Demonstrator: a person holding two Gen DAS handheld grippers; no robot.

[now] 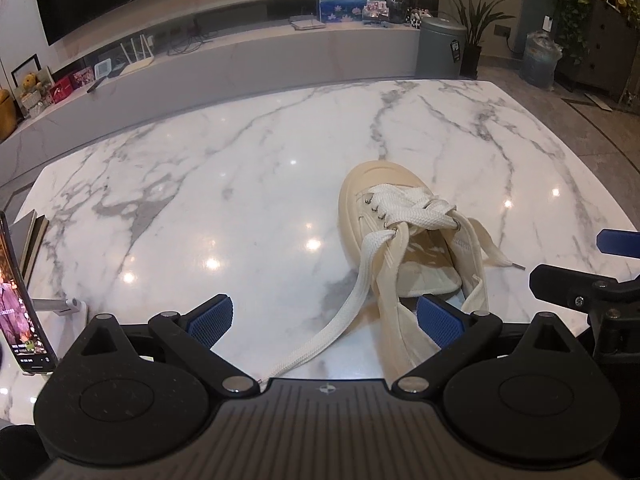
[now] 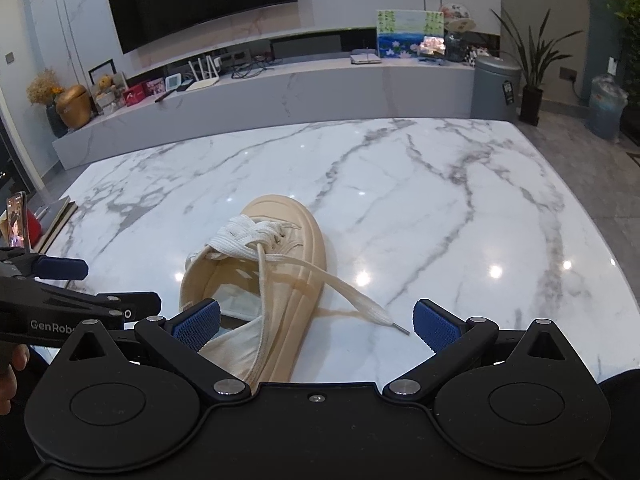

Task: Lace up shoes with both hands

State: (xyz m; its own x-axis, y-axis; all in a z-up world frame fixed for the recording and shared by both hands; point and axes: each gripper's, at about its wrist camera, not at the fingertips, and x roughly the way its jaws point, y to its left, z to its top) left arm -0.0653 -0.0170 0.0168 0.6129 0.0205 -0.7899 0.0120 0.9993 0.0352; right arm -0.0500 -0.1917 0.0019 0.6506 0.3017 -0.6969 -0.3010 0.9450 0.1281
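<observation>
While the cream shoe [image 2: 256,280] stands on the marble table [image 2: 440,184] with its toe pointing away from the person and its heel toward both cameras, the two lace ends lie loose on either side of it. The lower eyelets near the toe are already crossed by the wide white lace, and the eyelets nearer the opening seem to be without lace, though I cannot count them well. The right lace end [image 2: 360,300] runs from the crossed part down and to the right over the sole, and its metal tip rests on the table just beside the inner side of the right finger of the right gripper [image 2: 316,326]. The long axis of this end goes slanted, from the shoe toward that finger. The left lace end [image 1: 336,320] hangs over the left side of the shoe and runs between the fingers of the left gripper [image 1: 324,320], toward its body. Both grippers have their jaws spread wide and they hold nothing. Each lace end lies on the side of its own gripper, so in my judgement each one is nearest to the end it would take. The left gripper is beside the heel, near the right one.
</observation>
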